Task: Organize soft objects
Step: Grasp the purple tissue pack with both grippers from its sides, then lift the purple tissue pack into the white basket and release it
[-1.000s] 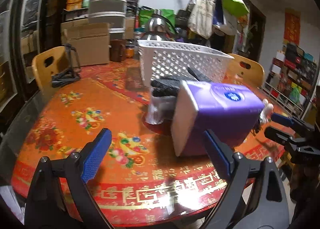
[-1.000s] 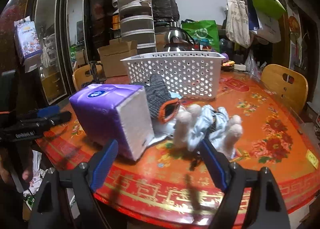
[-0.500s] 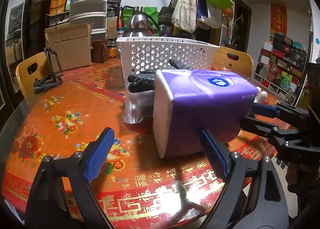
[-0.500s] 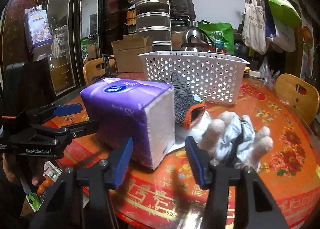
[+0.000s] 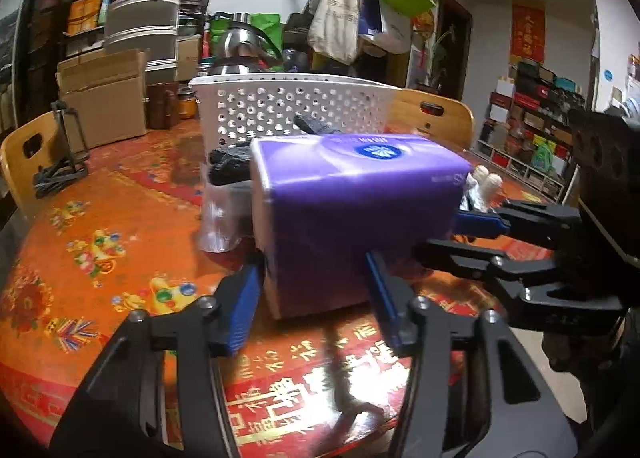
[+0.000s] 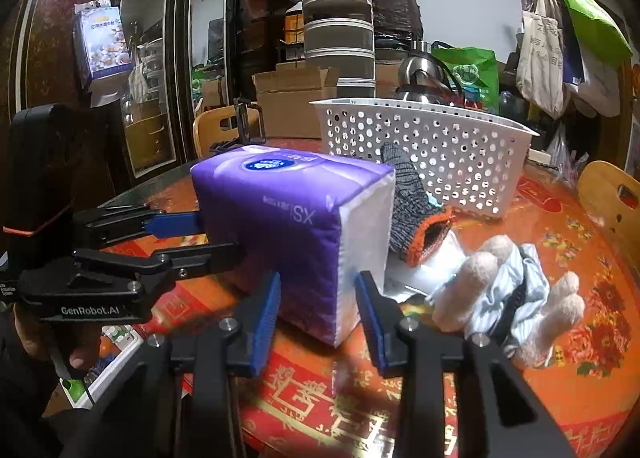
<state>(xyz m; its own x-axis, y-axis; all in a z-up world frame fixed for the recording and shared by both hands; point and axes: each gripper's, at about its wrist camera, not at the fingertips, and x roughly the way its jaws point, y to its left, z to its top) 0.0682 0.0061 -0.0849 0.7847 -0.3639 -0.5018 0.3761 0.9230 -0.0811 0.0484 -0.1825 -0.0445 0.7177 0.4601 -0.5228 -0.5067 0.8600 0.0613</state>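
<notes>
A: Purple tissue pack – where's it sit?
B: On the red surface, just in front of the white basket. My left gripper & right gripper are closing, each w/ a corner of the pack between its jaws.

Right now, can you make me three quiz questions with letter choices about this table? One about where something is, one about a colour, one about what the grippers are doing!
1. Where is the basket?
A. behind the tissue pack
B. on a chair
C. under the table

2. What colour is the pack?
A. green
B. purple
C. yellow

3. What sits between each gripper's jaws?
A. a kettle
B. nothing
C. the pack

Answers:
1 A, the basket stands past the pack.
2 B, its wrap is purple.
3 C, the left gripper and right gripper are closing on opposite ends.
</notes>
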